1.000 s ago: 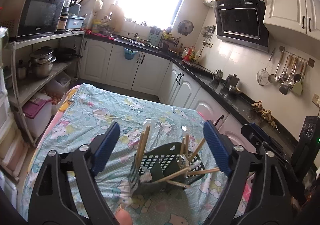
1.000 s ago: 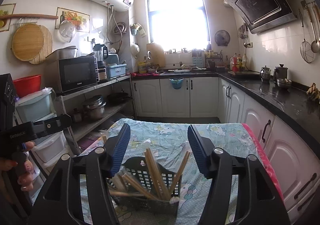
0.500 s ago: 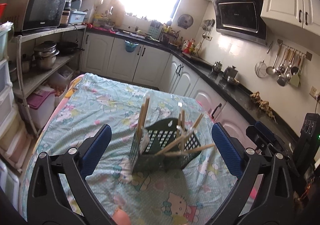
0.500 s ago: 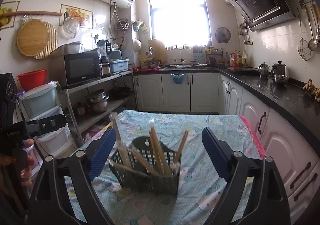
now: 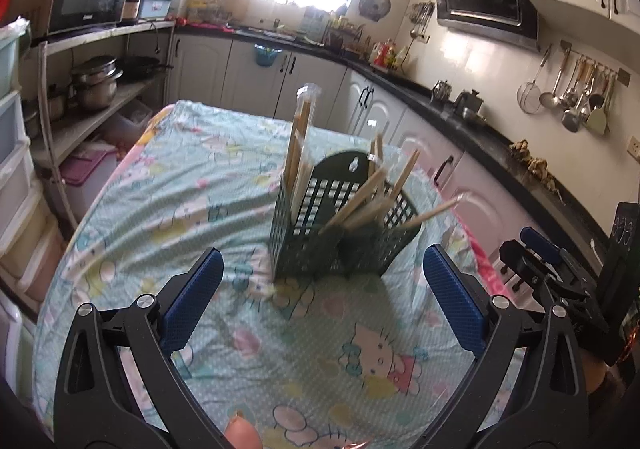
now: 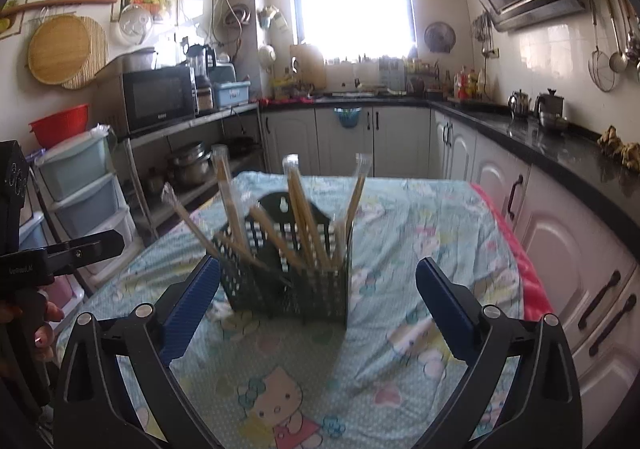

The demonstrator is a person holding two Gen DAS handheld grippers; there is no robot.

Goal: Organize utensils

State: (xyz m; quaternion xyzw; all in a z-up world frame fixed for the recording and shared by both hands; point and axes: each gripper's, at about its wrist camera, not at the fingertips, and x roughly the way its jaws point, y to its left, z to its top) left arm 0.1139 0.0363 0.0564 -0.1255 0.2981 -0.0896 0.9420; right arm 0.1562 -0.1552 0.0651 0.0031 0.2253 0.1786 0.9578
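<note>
Both tools empty. Left tool [image 5: 322, 303] spread wide; right tool [image 6: 318, 303] jaws opening, nothing between them. Green utensil basket [image 5: 340, 225] stands upright mid-bench on the cartoon-print cloth [image 5: 192, 185], just beyond both tools, wrapped chopsticks [image 6: 306, 217] splayed inside at mixed angles. Looks like the release/back-off step. Next move likely needs picking one leaning pair and pinching it cleanly without tipping the basket.

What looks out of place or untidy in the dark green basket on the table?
In the dark green perforated plastic basket, the wrapped wooden chopsticks do not stand together. Several lean outward at different angles, and one pair juts almost sideways over the rim. Nothing lies spilled on the cartoon-print tablecloth.
</note>
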